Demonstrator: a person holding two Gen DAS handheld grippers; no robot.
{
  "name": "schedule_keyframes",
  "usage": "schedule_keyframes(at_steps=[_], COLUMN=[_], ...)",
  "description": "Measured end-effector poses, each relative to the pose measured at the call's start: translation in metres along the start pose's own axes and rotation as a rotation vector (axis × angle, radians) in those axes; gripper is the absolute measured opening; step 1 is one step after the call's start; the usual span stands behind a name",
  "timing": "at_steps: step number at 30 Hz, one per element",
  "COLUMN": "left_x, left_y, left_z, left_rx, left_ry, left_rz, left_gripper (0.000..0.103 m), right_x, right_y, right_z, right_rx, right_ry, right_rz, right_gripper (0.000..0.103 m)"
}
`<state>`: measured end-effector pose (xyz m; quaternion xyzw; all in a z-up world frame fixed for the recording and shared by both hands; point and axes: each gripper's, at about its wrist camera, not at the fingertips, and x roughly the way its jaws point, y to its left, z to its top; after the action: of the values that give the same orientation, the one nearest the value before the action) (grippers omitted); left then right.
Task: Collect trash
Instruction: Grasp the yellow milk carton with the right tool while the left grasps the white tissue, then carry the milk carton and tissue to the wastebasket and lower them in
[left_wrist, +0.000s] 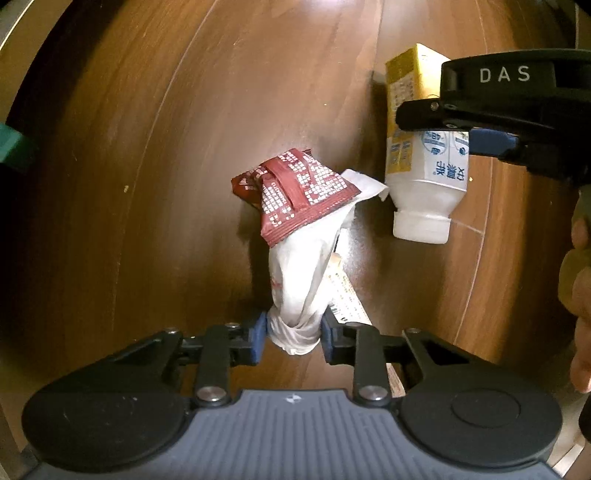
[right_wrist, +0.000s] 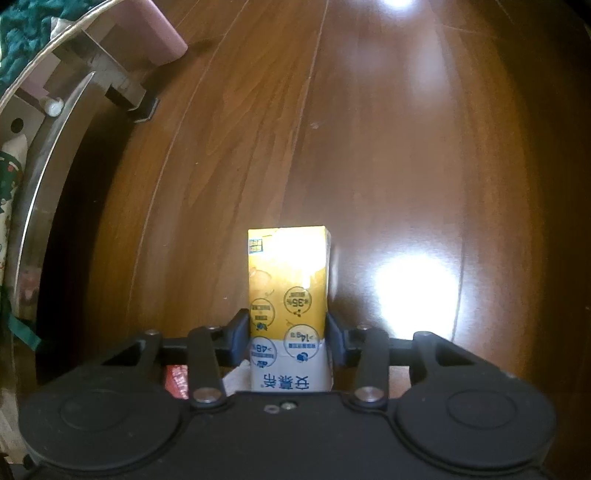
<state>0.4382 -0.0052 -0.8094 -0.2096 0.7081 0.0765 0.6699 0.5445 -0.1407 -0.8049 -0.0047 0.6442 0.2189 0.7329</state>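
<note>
My left gripper (left_wrist: 292, 336) is shut on a crumpled red and white snack wrapper (left_wrist: 303, 236), which hangs forward above the wooden floor (left_wrist: 147, 166). My right gripper (right_wrist: 287, 341) is shut on a yellow and white drink bottle (right_wrist: 288, 295). The bottle also shows in the left wrist view (left_wrist: 421, 177), cap end toward the camera, just right of the wrapper, with the right gripper (left_wrist: 461, 129) clamped across its middle. A bit of the red wrapper (right_wrist: 176, 380) shows low left in the right wrist view.
A metal-framed piece of furniture (right_wrist: 55, 122) with a pink part (right_wrist: 155, 33) stands at the left in the right wrist view. A printed paper strip (left_wrist: 345, 295) hangs beside the wrapper. My hand (left_wrist: 580, 288) is at the right edge. Bright glare lies on the floor (right_wrist: 413, 288).
</note>
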Motion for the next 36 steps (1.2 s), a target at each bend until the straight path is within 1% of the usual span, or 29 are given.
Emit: schedule_keyframes(at_steps=[2,7,12,15,20,22,25,30,36], left_x=[-0.004,-0.020,-0.053,-0.082,-0.148,-0.177,-0.222,-0.314,-0.429], left_y=[-0.003,-0.011,-0.020,-0.024,-0.034,-0.033,-0.036,-0.043,-0.052], left_z=[0.001,-0.006,-0.013,-0.013,-0.021,-0.027,-0.028,-0.041,-0.061], left_rx=[0.011,0.025,0.041,0.024,0.057,0.047,0.029,0.006,0.029], left_ry=[-0.009,-0.003,-0.001,0.009,-0.025,-0.033,-0.047,-0.087,-0.140], left_rz=[0.000,0.006,0.022,0.018,0.026,0.019,0.012,-0.014,-0.031], left_gripper=[0.026,0.025,0.025,0.025,0.025,0.025,0.025,0.025,0.025], right_x=[-0.006,-0.030,-0.069,-0.102,-0.172,-0.204,-0.253,-0.338,-0.439], right_y=[-0.003,-0.010,-0.005,0.001,0.009,0.013,0.023,0.051,0.087], right_z=[-0.001,-0.009,-0.022,-0.028,-0.032,-0.033,-0.035,-0.040,-0.042], right_rx=[0.013,0.070,0.098,0.109,0.165,0.172,0.167,0.133,0.086], right_ry=[-0.007,-0.018,-0.013,-0.028,-0.078,-0.095,-0.113,-0.131,-0.143], right_rz=[-0.011,0.005,-0.005,-0.016,-0.008,-0.004,0.005,0.034,0.062], right_gripper=[0.042,0.042,0.041,0.041,0.041,0.041,0.041,0.041,0.041])
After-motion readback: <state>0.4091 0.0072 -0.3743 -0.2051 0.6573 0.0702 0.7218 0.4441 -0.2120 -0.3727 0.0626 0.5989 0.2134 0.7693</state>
